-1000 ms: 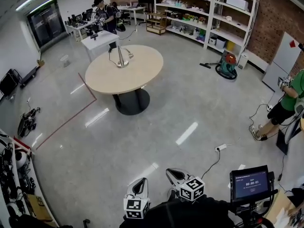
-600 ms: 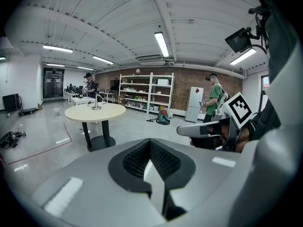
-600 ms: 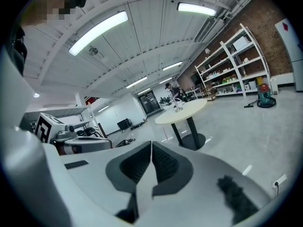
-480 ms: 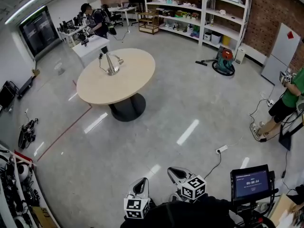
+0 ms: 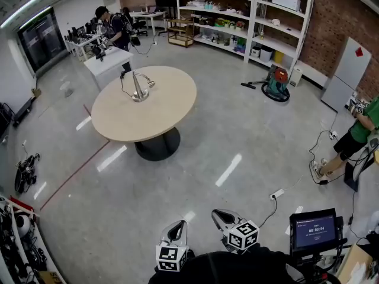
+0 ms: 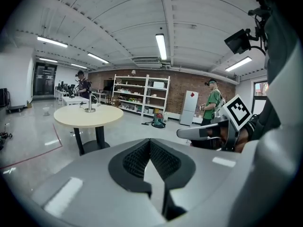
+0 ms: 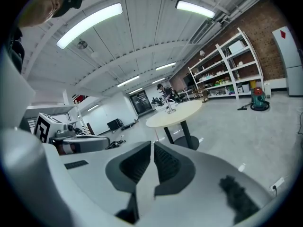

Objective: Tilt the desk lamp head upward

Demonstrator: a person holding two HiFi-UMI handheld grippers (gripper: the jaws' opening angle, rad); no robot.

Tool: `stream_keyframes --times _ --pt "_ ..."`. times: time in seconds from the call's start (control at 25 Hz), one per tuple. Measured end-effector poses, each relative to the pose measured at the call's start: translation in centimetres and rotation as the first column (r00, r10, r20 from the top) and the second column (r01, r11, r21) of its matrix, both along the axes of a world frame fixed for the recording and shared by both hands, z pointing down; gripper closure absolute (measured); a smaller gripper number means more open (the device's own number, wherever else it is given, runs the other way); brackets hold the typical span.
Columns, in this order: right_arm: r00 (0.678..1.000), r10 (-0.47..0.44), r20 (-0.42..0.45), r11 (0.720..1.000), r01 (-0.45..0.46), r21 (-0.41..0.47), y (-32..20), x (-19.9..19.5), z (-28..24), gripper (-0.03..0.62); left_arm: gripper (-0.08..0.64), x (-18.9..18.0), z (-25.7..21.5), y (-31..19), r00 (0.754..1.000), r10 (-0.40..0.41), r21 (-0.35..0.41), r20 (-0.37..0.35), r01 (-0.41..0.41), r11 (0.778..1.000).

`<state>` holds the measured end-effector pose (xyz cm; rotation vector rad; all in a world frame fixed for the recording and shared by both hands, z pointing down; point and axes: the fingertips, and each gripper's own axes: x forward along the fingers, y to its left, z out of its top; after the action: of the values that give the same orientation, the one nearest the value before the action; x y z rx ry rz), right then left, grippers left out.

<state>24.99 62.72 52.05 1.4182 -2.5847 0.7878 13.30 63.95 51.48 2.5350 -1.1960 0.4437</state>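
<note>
A wide workshop floor is showing from above. The desk lamp (image 5: pixel 140 86) is standing on the far side of a round table (image 5: pixel 155 112) with a pale wooden top, well apart from both grippers. Its head is too small to read for tilt. At the bottom edge, the left gripper (image 5: pixel 176 226) and the right gripper (image 5: pixel 218 214) are pointing toward the table side by side. Each gripper's own view is showing its jaws clenched together with nothing between them. Beyond the table, a white shelving unit (image 5: pixel 260 18) is lining the brick wall, carrying tubs (image 5: pixel 266 52) and boxes (image 5: pixel 285 0). What they are holding cannot be made out. A vacuum cleaner (image 5: pixel 279 80) is sitting on the floor beside the shelves.
</note>
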Motion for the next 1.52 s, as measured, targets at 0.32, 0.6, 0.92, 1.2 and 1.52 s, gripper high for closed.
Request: stream_keyframes --times 0.32,0.6,0.92,1.2,1.52 --pt "0.999 0.008 -0.031 1.000 -0.009 -0.028 -7.5 -7.9 0.9 0.583 0.552 -7.8 0.4 -8.3 0.999 -0.009 -0.013 -0.047 0.008 1.000" --pt "0.994 -0.024 -0.109 0.999 0.021 -0.029 -11.4 -14.0 0.6 0.583 0.552 -13.5 1.8 -12.3 0.995 -0.023 -0.048 -0.099 0.019 0.999" --pt "0.994 -0.041 -0.099 0.997 0.034 -0.073 -14.6 -16.0 2.3 0.583 0.552 -15.4 3.5 -15.0 0.994 -0.045 -0.083 -0.098 0.037 0.996" --pt "0.992 -0.112 -0.053 0.991 0.108 -0.074 -20.7 -16.8 3.0 0.583 0.552 -16.0 3.4 -20.2 0.991 -0.123 -0.088 -0.047 0.119 0.989" --pt "0.985 -0.172 -0.008 0.984 0.171 -0.054 -31.1 -14.3 2.7 0.583 0.552 -13.5 2.3 -29.7 0.979 -0.202 -0.076 -0.016 0.200 0.977"
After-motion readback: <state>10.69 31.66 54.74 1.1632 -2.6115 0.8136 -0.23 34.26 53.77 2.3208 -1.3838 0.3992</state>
